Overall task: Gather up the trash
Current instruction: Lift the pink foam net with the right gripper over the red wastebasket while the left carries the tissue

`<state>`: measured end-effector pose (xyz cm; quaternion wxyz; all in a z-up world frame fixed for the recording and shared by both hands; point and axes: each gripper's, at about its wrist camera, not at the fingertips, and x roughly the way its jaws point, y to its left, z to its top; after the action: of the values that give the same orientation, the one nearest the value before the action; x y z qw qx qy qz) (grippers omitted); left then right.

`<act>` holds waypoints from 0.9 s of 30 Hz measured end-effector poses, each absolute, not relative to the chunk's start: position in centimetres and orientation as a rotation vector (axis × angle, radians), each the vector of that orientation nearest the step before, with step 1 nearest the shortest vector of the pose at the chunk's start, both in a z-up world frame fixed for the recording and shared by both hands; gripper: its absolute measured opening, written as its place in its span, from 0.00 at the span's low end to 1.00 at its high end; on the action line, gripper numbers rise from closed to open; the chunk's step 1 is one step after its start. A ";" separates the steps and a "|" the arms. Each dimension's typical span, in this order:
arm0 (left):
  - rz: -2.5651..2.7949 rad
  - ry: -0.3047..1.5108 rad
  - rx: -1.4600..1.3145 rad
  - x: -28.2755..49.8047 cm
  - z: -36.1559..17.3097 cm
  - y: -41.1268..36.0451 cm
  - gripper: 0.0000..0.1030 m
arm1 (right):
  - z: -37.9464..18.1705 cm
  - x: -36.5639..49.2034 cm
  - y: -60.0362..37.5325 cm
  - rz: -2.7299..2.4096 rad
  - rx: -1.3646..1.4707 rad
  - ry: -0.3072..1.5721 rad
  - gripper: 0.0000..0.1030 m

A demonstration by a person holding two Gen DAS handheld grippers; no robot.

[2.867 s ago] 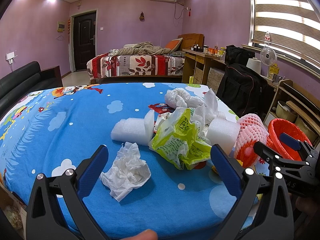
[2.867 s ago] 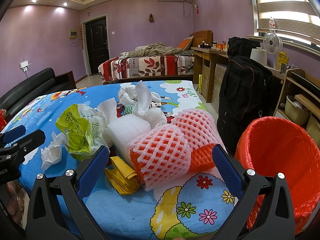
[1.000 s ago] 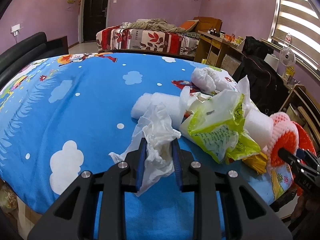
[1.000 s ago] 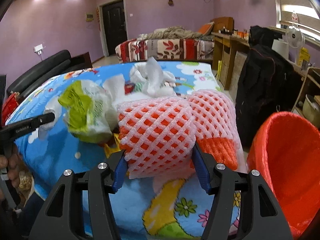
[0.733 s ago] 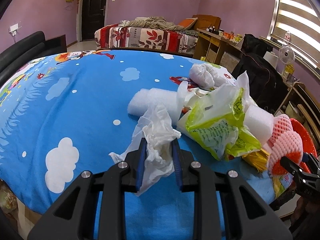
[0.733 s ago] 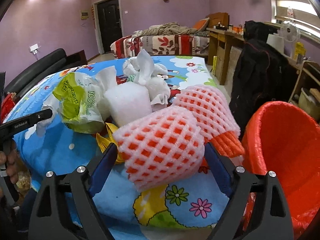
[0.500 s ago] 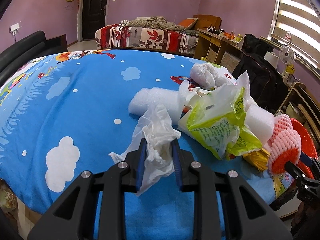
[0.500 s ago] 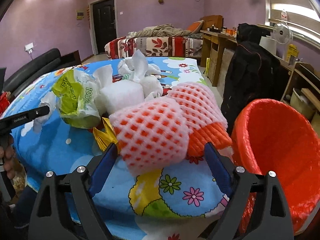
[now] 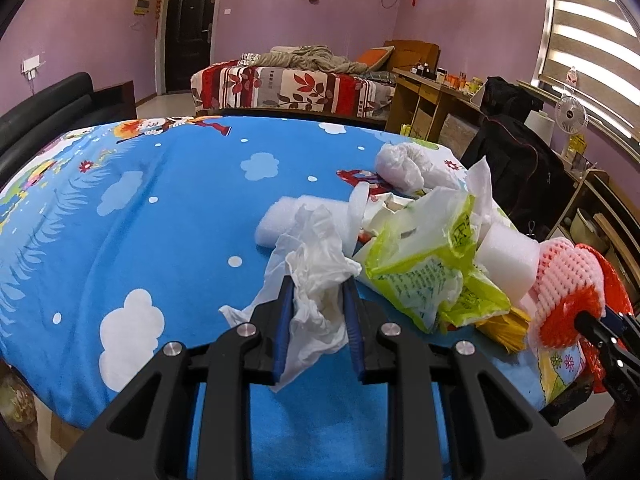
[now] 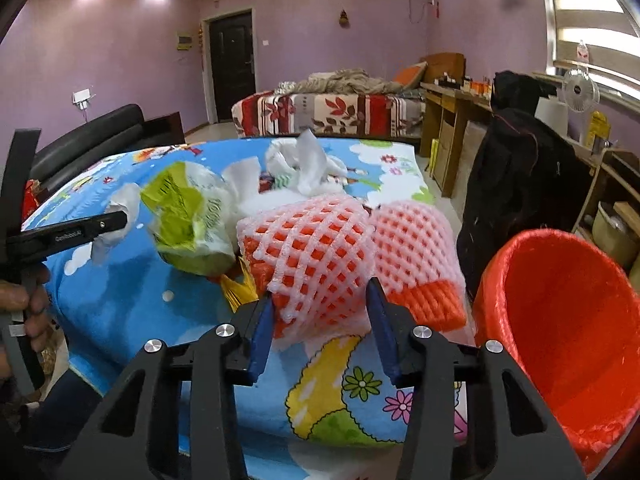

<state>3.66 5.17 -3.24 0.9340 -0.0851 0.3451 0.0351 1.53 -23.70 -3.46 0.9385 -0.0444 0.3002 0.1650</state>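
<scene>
Trash: foam net sleeve, just left of red bin; right hand-held gripper, wide open half a second ago, closing around it. Left hand-held gripper clamps crumpled tissue. Binning next.

- Our left wrist view looks along its fingers and down across the bed from the near edge, close to the trash pile.
- Our right wrist view looks from the near right corner, nearer the red bin.
- Both share the pile, the far wall and the door.
</scene>
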 end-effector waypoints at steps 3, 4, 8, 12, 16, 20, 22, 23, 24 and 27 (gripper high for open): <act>0.078 0.697 -0.178 3.6 -2.9 5.2 0.23 | -2.6 1.5 -23.8 0.339 -0.085 0.591 0.40; 0.079 0.692 -0.178 3.6 -2.7 5.3 0.23 | -2.3 1.6 -24.0 0.338 -0.079 0.587 0.40; 0.086 0.658 -0.168 3.6 -1.3 5.1 0.23 | -1.1 2.3 -25.0 0.317 -0.058 0.567 0.40; 0.078 0.624 -0.151 4.0 0.7 4.5 0.23 | -0.1 2.9 -26.2 0.296 -0.031 0.558 0.40; 0.059 0.593 -0.135 4.6 2.5 3.3 0.23 | 0.9 3.8 -27.8 0.255 -0.005 0.557 0.40; 0.016 0.560 -0.113 5.3 4.6 1.2 0.23 | 1.6 4.4 -30.1 0.199 0.018 0.554 0.40; -0.023 0.551 -0.101 5.7 5.5 -0.3 0.23 | 1.8 4.5 -31.3 0.171 0.029 0.550 0.40; -0.050 0.550 -0.099 6.0 5.9 -1.3 0.23 | 2.0 4.6 -32.2 0.150 0.034 0.547 0.40; -0.069 0.551 -0.097 6.2 6.0 -1.9 0.23 | 2.0 4.7 -33.0 0.131 0.039 0.545 0.40; -0.141 0.553 -0.076 6.9 6.5 -5.0 0.23 | 2.1 5.0 -35.5 0.070 0.051 0.549 0.40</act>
<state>6.89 -5.01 6.52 0.9588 -0.0376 0.2729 -0.0695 4.96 -35.53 2.13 0.9617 0.0254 0.2709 0.0345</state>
